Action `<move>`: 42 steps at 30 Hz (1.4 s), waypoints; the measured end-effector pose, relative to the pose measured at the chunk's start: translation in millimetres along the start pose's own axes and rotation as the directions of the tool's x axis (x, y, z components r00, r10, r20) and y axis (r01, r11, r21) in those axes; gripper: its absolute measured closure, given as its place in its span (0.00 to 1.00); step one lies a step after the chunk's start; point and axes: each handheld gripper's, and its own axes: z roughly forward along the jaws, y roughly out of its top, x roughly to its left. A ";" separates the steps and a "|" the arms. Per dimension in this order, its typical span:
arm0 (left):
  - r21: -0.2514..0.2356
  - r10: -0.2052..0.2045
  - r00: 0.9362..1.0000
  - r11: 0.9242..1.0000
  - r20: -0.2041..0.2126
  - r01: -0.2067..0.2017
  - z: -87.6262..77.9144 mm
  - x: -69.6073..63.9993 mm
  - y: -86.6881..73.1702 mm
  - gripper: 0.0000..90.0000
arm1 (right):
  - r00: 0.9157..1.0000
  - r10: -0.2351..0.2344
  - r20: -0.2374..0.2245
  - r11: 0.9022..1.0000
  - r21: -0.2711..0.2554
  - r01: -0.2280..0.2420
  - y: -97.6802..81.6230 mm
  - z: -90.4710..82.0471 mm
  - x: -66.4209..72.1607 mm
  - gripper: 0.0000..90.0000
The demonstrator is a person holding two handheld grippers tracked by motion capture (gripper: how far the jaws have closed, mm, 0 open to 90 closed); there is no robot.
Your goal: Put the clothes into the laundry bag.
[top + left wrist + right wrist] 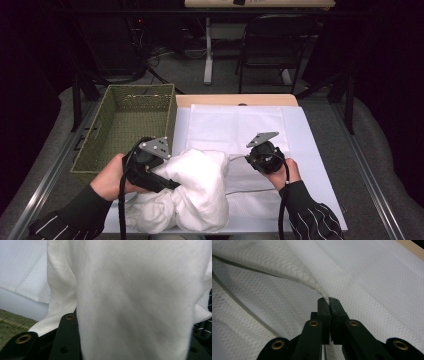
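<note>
Cloth (200,190): soft, light, floppy; best held at an edge.
Left gripper (167,182): cloth bunch is gripped.
Right gripper (328,300): closed on mesh cloth (294,272) corner.

Wicker basket (131,125) at table's left, mesh cloth (235,127) spread just right of it, bundled garment (195,192) on cloth's near edge
</note>
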 end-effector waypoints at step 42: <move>-0.004 -0.204 0.977 0.979 -0.063 0.205 160.6 12.9 5.2 0.58 | 0.997 0.058 -0.058 0.998 -0.035 -0.060 6.7 -18.4 6.1 0.99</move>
